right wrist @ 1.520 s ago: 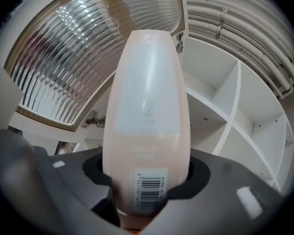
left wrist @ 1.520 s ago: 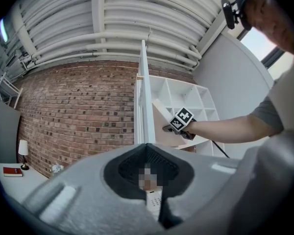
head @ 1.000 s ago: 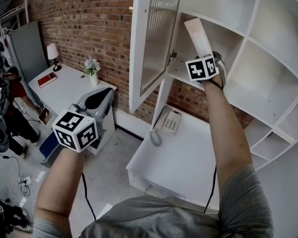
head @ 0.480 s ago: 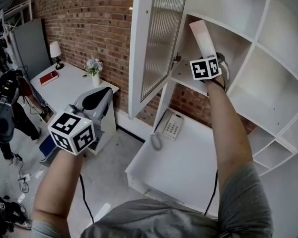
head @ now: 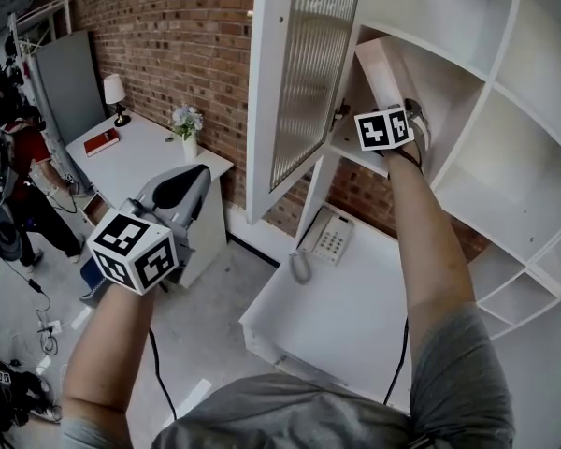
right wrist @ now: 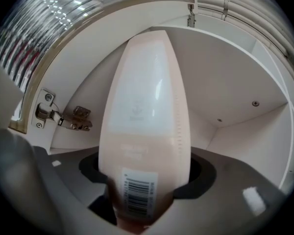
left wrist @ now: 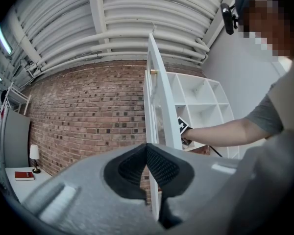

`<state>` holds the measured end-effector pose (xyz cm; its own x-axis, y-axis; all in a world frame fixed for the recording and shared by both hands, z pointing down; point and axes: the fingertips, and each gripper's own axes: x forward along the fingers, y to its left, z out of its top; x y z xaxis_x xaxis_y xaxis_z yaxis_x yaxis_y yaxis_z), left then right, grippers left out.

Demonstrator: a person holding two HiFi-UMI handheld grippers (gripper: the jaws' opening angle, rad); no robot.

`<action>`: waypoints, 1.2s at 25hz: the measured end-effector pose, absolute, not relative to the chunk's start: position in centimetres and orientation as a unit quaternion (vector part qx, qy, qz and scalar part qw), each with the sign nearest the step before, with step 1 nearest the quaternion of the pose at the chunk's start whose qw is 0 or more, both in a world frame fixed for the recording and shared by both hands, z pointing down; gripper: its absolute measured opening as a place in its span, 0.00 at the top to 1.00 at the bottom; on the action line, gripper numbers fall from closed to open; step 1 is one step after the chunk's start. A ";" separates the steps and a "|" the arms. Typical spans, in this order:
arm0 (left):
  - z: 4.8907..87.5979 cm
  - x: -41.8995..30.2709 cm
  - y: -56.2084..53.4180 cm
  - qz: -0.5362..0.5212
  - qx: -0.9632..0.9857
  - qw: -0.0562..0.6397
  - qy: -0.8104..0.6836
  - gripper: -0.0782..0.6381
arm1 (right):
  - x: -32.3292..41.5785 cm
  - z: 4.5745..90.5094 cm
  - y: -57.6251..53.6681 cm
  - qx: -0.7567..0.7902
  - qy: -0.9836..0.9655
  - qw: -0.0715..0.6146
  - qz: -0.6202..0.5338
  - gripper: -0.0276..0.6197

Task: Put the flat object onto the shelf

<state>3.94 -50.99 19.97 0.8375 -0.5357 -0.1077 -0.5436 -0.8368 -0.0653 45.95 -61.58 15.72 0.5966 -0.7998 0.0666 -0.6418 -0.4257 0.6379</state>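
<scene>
The flat pack (head: 379, 73) is inside the upper-left compartment of the white shelf (head: 348, 150). It stands on end and tilts, with its top toward 11 o'clock in the head view and its barcoded end low. In the right gripper view the pack (right wrist: 144, 121) fills the middle of the frame, with the compartment's back wall and ceiling behind it.

The right gripper (head: 395, 112) reaches level into that compartment, and its jaws have just been opening. They now stand loosened to either side of the pack's lower end, which sits between them (right wrist: 143, 182). Dark gaps show beside the pack, so the grip looks released rather than clamped.

The step in hand appears to be the let-go, with the pack already at its place on the shelf. The next move likely calls for drawing the gripper straight back without dragging the pack along. The pack is leaning, so it could topple or slide forward off the board's edge.

The ribbed-glass door (head: 304, 73) hangs open at 9 o'clock of the pack, with its hinge (right wrist: 63, 119) just beside the gripper's path. A telephone (head: 329, 235) lies on the white table (head: 355, 325) at 6 o'clock, well below. The left gripper (head: 192, 183) is held at 8 o'clock, well apart, with its jaws clenched together on nothing (left wrist: 147, 168).
</scene>
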 end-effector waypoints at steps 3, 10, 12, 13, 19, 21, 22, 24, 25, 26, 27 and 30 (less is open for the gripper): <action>20.3 3.7 -50.6 0.041 -0.957 0.046 0.285 0.89 | 46.0 15.8 -61.3 0.833 -0.436 0.317 -0.123 0.40; 20.4 2.8 -49.5 0.037 -0.955 0.046 0.292 0.89 | 45.2 15.5 -60.3 0.813 -0.460 0.333 -0.126 0.27; 20.5 2.4 -49.2 0.037 -0.954 0.045 0.295 0.89 | 44.5 15.1 -59.6 0.809 -0.467 0.330 -0.136 0.27; 20.6 2.3 -49.0 0.036 -0.953 0.045 0.296 0.89 | 44.1 15.0 -59.3 0.807 -0.472 0.327 -0.139 0.27; 20.8 1.6 -47.5 0.039 -0.953 0.044 0.298 0.89 | 42.1 15.4 -57.2 0.798 -0.493 0.319 -0.139 0.27; 20.7 1.5 -46.8 0.040 -0.954 0.044 0.295 0.89 | 41.2 15.5 -56.2 0.794 -0.501 0.315 -0.138 0.27; 20.7 1.5 -46.4 0.040 -0.954 0.044 0.293 0.89 | 40.6 15.6 -55.7 0.792 -0.505 0.315 -0.138 0.27; 20.8 1.3 -45.7 0.041 -0.955 0.045 0.291 0.89 | 39.5 16.0 -54.5 0.785 -0.515 0.316 -0.136 0.28; 20.9 1.3 -45.3 0.040 -0.955 0.045 0.290 0.89 | 38.9 16.2 -53.9 0.781 -0.522 0.315 -0.134 0.28; 21.0 1.2 -44.8 0.039 -0.955 0.046 0.289 0.89 | 38.4 16.4 -53.3 0.778 -0.529 0.313 -0.132 0.29; 21.1 1.1 -44.4 0.038 -0.956 0.046 0.289 0.89 | 37.9 16.7 -52.7 0.773 -0.538 0.309 -0.132 0.29; 21.5 0.9 -43.4 0.036 -0.955 0.043 0.290 0.89 | 35.9 17.3 -50.7 0.753 -0.570 0.301 -0.131 0.33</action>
